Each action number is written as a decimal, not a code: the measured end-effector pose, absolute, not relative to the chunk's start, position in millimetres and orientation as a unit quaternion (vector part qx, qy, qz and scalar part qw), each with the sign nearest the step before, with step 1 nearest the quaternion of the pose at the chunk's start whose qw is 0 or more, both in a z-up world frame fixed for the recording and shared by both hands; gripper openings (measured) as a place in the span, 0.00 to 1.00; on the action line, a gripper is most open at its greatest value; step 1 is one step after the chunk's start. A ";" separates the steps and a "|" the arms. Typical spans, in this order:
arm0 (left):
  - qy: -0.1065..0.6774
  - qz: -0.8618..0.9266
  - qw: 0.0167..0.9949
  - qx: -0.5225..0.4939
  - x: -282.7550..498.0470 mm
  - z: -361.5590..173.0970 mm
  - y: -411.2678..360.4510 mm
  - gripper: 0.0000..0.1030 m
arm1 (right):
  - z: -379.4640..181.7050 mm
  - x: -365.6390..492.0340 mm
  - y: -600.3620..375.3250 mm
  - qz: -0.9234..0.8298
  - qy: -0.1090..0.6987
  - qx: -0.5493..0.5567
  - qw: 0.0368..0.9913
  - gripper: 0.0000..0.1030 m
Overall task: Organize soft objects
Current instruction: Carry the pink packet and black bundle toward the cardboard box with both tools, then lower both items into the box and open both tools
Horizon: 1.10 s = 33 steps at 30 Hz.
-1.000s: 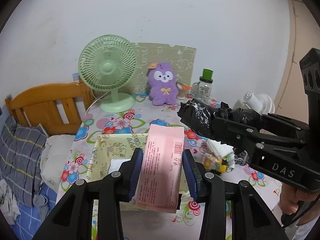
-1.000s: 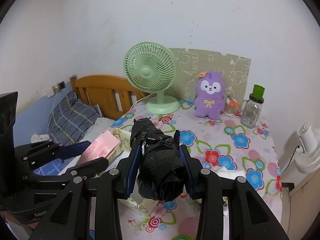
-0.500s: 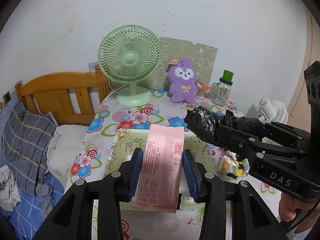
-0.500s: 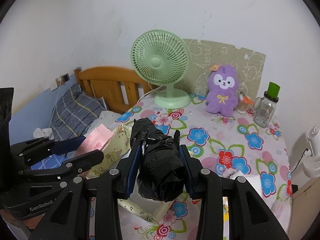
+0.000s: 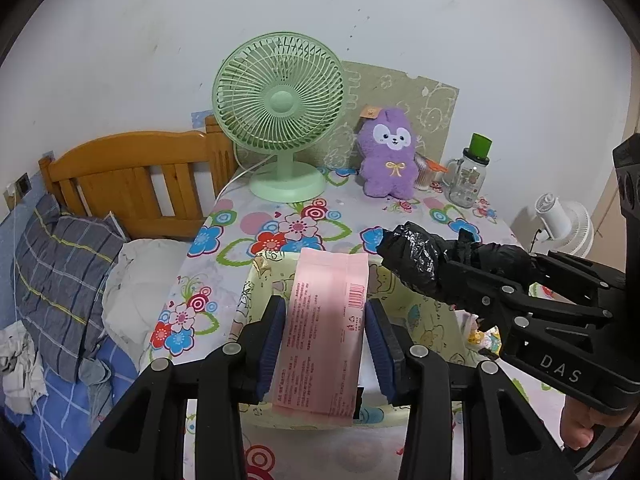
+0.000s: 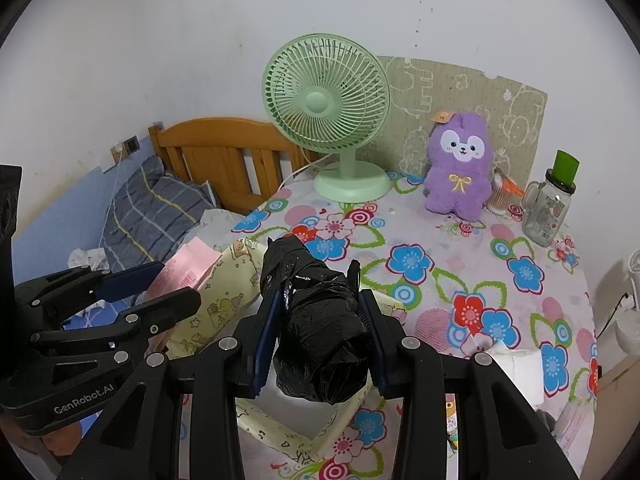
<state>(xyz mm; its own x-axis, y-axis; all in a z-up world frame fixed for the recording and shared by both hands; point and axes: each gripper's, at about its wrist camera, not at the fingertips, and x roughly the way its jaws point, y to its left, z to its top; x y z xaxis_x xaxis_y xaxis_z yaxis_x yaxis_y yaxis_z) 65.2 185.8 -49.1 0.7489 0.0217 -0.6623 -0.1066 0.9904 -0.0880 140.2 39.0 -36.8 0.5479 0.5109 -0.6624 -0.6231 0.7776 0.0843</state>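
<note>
My left gripper [image 5: 325,326] is shut on a flat pink packet [image 5: 326,320] and holds it above a pale yellow fabric box [image 5: 256,280] on the flowered table. My right gripper [image 6: 320,328] is shut on a black plastic bundle [image 6: 316,328], held over the same box [image 6: 224,292]. The right gripper and its black bundle [image 5: 420,256] show at the right of the left wrist view. The left gripper with the pink packet [image 6: 188,266] shows at the left of the right wrist view. A purple plush toy [image 5: 388,160] sits at the table's back.
A green desk fan [image 5: 280,120] stands at the back of the table, with a glass jar with a green lid [image 5: 470,176] at the back right. White tissue [image 6: 520,364] lies near the right edge. A wooden bed frame [image 5: 132,176] and pillows lie to the left.
Both grippers have risen and drawn back from the table with their loads still held. The box and fan now appear farther below and ahead.
</note>
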 end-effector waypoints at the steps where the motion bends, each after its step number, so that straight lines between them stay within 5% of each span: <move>1: 0.354 0.035 0.933 -0.061 66.1 -49.8 186.2 0.41 | -37.3 140.6 39.3 0.324 0.349 -0.081 0.876 0.41; 19: 0.363 0.051 0.929 -0.061 76.0 -55.7 192.1 0.42 | -47.7 154.5 43.8 0.326 0.369 -0.079 0.867 0.42; 23: 0.360 0.052 0.930 -0.062 75.9 -55.4 191.9 0.54 | -48.4 153.3 44.1 0.323 0.367 -0.083 0.868 0.68; 33: 0.352 0.054 0.933 -0.061 69.5 -51.2 190.1 0.61 | -40.8 147.8 37.8 0.326 0.356 -0.076 0.872 0.69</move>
<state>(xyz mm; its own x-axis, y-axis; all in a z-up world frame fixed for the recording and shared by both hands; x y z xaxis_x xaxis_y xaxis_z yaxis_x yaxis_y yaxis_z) 69.5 190.1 -51.2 0.7469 0.0580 -0.6624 -0.1435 0.9868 -0.0754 147.8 37.8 -40.8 0.5339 0.5151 -0.6706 -0.6229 0.7759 0.1001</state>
